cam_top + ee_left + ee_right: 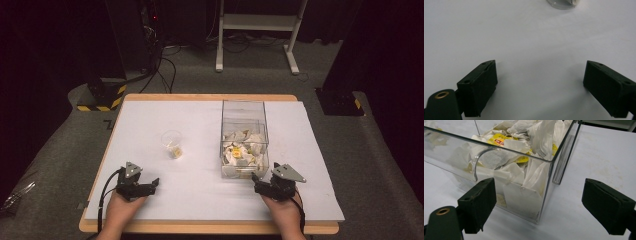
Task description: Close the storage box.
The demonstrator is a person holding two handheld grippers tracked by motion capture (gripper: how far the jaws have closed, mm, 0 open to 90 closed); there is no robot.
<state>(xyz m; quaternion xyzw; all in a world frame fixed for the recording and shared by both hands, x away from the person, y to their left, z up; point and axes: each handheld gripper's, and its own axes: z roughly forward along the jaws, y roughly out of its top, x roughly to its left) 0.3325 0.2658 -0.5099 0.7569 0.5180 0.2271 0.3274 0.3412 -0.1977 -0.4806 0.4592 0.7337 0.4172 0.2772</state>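
Start of pick: right gripper (263, 184), jaws spread and empty, sits just beside clear box (549, 170) of tea bags (499, 157). Left gripper (148, 186) spread, idle, short of cup (171, 142). Next: lift over rim, pinch one bag. White tabletop (200, 190); dark room, grey floor

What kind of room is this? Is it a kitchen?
Probably not a kitchen. It looks like a lab or workshop: a white-topped table on grey carpet, dark curtains around it, black cables trailing on the floor, and hazard-striped blocks beside it.
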